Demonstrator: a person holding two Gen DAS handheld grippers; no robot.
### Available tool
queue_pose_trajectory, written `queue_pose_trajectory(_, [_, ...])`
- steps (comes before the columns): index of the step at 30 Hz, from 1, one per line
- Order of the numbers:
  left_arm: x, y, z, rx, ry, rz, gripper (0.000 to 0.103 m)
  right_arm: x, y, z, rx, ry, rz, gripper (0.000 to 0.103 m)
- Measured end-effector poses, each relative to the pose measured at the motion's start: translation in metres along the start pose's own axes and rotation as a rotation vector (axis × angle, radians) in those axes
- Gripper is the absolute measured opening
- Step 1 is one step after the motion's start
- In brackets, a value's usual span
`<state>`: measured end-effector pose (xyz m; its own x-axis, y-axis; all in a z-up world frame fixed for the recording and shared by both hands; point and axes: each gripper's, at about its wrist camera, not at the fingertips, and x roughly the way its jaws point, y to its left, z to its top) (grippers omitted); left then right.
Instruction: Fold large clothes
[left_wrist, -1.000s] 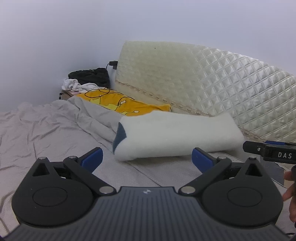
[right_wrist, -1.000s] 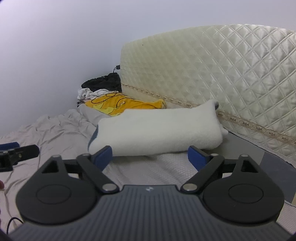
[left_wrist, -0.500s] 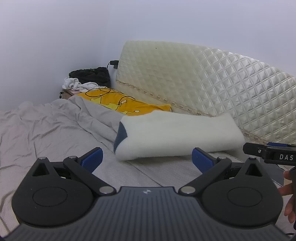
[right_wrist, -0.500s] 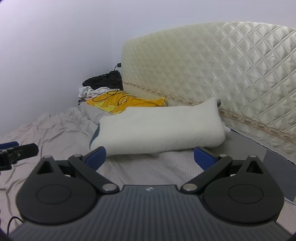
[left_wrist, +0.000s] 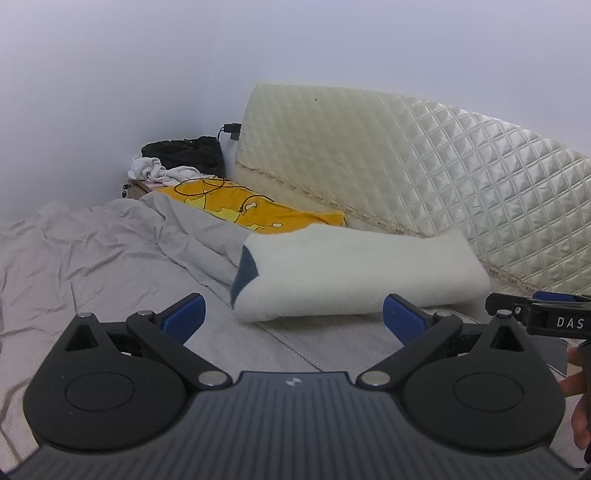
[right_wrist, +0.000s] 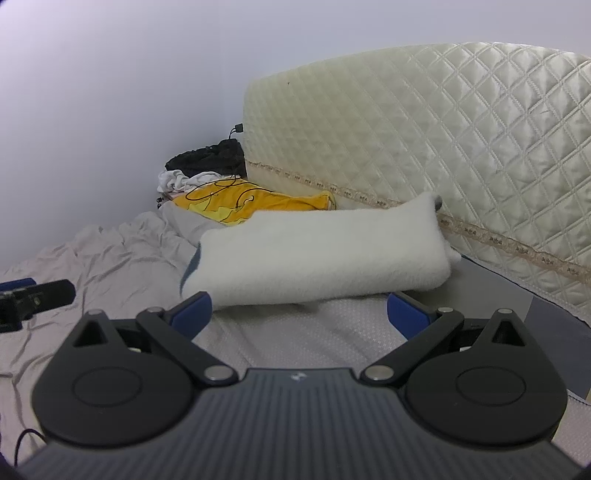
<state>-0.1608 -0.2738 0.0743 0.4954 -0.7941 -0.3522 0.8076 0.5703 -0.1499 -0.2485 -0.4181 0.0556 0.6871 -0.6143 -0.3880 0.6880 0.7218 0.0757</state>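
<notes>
The left gripper (left_wrist: 293, 317) is seen with its jaws wide apart and nothing between the blue pads (left_wrist: 184, 316). The right gripper (right_wrist: 301, 314) is likewise spread wide, with nothing clamped. The folded garment (left_wrist: 354, 273), white and fleecy with a dark blue lining showing at its left end, lies just ahead of both sets of jaws; in the right wrist view its near edge is seen close to the pad tips (contact cannot be told), and in the left wrist view it sits slightly beyond them. The garment rests on a grey sheet (left_wrist: 92, 258), which is flat between the jaws and rumpled to their left. Beyond the garment a quilted cream headboard (left_wrist: 424, 166) is seen leaning back, to the right of the jaws' line. A yellow cloth (left_wrist: 258, 214) with a thin dark cable across it lies past the garment, ahead and left. Farther left of that, white cloth (left_wrist: 159, 171) and a black bag (left_wrist: 184, 155) are piled in the corner. The right gripper's finger is seen at the right edge of the left wrist view, level with the left jaws, with fingertips (left_wrist: 576, 380) of a hand below it.
</notes>
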Motion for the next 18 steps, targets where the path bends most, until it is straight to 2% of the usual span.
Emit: queue_pose_trajectory(18, [-0.0022, -0.0005, 0.0007, 0.005, 0.004, -0.004, 0.103, -0.0009, 0.0003, -0.0007, 0.001, 0.006, -0.008, 0.103])
